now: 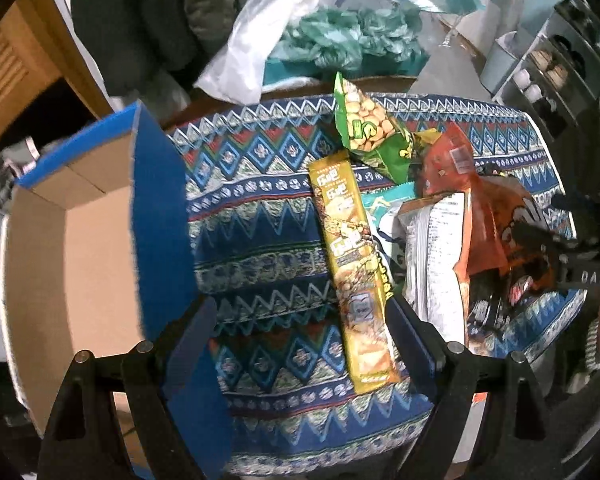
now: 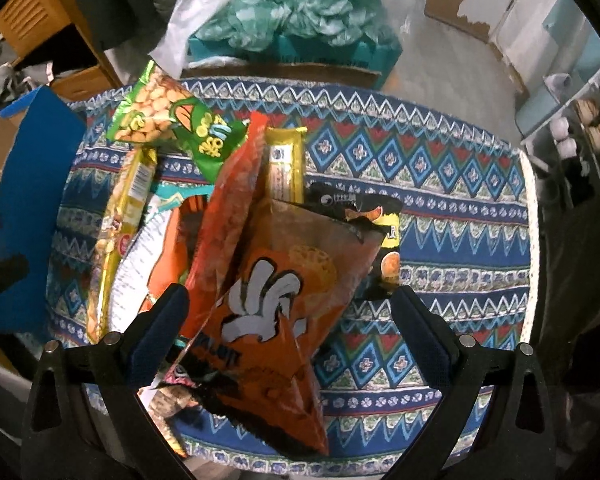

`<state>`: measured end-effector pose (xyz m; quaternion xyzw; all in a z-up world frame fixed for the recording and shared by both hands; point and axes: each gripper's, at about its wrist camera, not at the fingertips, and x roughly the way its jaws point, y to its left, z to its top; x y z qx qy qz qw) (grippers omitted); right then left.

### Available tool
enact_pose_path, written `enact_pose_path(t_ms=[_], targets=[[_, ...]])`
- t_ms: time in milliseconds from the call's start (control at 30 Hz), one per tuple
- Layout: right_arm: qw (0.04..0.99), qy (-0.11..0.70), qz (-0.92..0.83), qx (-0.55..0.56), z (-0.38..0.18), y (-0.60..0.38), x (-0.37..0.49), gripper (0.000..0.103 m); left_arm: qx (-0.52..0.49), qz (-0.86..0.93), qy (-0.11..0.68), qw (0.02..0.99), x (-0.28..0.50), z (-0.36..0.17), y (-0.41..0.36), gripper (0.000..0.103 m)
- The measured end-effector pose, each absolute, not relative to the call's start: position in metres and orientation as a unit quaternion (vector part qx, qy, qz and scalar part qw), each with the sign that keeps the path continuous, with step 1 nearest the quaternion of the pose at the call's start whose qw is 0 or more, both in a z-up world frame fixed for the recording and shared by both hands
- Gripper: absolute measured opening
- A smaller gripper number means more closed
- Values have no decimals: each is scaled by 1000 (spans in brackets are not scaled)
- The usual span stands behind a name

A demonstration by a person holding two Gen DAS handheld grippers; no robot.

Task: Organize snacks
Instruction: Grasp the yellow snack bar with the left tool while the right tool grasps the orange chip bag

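A pile of snack packs lies on a blue patterned tablecloth (image 1: 260,216). In the left wrist view a long yellow cracker pack (image 1: 354,268) lies lengthwise, its near end between the fingers of my open left gripper (image 1: 300,344). A green peanut bag (image 1: 364,128), a white-backed bag (image 1: 436,264) and an orange chip bag (image 1: 496,216) lie to its right. In the right wrist view my right gripper (image 2: 288,332) is open over the orange chip bag (image 2: 276,304), which lies between its fingers. The yellow pack (image 2: 120,224), green bag (image 2: 160,120) and a black snack bag (image 2: 380,236) surround it.
An open cardboard box with blue outer walls (image 1: 100,216) stands at the table's left edge; it also shows in the right wrist view (image 2: 28,200). White and green plastic bags (image 1: 300,36) are heaped behind the table. A shelf unit (image 1: 556,64) stands at the right.
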<state>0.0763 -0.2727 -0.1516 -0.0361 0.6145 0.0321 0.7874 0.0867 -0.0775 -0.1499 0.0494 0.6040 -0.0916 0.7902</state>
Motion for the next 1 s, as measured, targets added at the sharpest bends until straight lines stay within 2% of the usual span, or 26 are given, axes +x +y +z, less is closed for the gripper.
enact_pose_path(t_ms=[100,167,233,367,767,867,1000], targets=[[784,620,30,-30,-158,-277,76,99,23,-88,615,784,96,-163,-80,88],[782,621,35,-25,-160,-279,76,92,23,-88,622,777,100,-172,-85,88],[779,625,40,-14,-163,-284,75,89,30,-89,628,772,102,-180,-91,88],[764,643,45,7,-178,-293,72,73,52,-90,637,764,105,-197,-104,88],[765,642,57,4,-193,-296,68,52,71,-113,657,742,112,-233,-132,86],[769,637,57,4,-189,-300,64,50,69,-117,663,736,113,-243,-134,73],[773,632,54,-6,-183,-302,62,50,54,-130,670,729,112,-256,-137,45]])
